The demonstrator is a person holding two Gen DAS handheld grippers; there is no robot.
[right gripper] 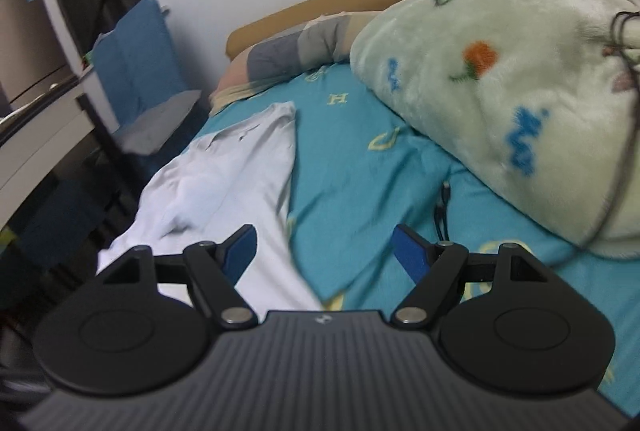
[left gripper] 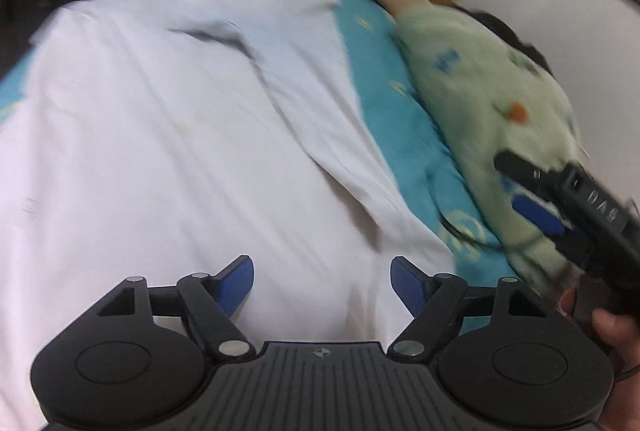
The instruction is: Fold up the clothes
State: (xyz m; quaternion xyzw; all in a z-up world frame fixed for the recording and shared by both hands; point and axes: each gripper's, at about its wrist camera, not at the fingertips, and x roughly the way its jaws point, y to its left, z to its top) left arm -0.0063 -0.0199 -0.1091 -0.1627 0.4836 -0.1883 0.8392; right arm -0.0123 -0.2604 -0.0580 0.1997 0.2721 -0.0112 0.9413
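A white shirt [left gripper: 180, 135] lies spread on the teal bed sheet [left gripper: 384, 99], collar end far from me. My left gripper [left gripper: 322, 281] hovers over its near part, jaws open, nothing between the blue pads. In the right wrist view the same shirt [right gripper: 224, 167] stretches along the bed's left side. My right gripper [right gripper: 324, 249] stands open above the shirt's near right edge and the sheet [right gripper: 360, 159], holding nothing. The right gripper [left gripper: 540, 199] also shows at the right of the left wrist view, held by a hand [left gripper: 608, 327], its picture blurred.
A pale green fleece blanket [right gripper: 500, 79] is heaped on the bed's right side. A pillow [right gripper: 288, 55] and tan headboard [right gripper: 328, 3] lie at the far end. A dark cable [right gripper: 442, 207] rests on the sheet. A desk [right gripper: 36, 127] and blue chair [right gripper: 136, 71] stand left of the bed.
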